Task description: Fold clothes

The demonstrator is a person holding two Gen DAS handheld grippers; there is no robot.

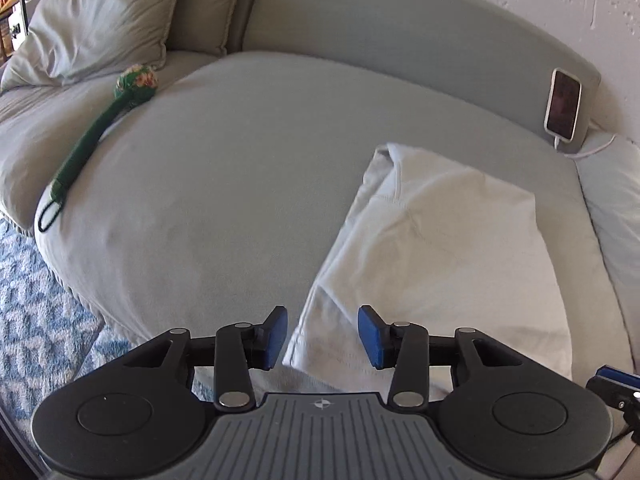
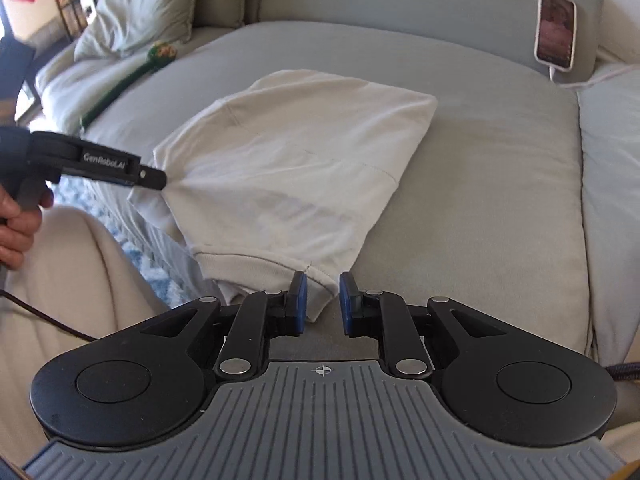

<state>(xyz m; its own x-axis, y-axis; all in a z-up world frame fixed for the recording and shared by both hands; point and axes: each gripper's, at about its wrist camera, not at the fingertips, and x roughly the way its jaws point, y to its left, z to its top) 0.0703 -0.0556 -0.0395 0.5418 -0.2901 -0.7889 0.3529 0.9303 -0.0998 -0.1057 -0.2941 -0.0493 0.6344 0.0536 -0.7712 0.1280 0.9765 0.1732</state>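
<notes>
A white folded garment [image 1: 436, 256] lies on the grey sofa seat [image 1: 224, 184]; it also shows in the right wrist view [image 2: 296, 168]. My left gripper [image 1: 322, 338] is open, its blue pads either side of the garment's near left edge; seen from the right wrist view [image 2: 154, 178] its tip sits at that edge. My right gripper [image 2: 322, 304] is open, with the garment's near hem corner [image 2: 320, 280] between its blue pads.
A phone [image 1: 563, 105] on a white cable leans on the sofa back at the right. A green floral tool [image 1: 100, 128] lies on the left cushion, below a grey pillow [image 1: 100, 20]. A blue patterned rug [image 1: 36, 304] lies left. My knee [image 2: 80, 280] is below left.
</notes>
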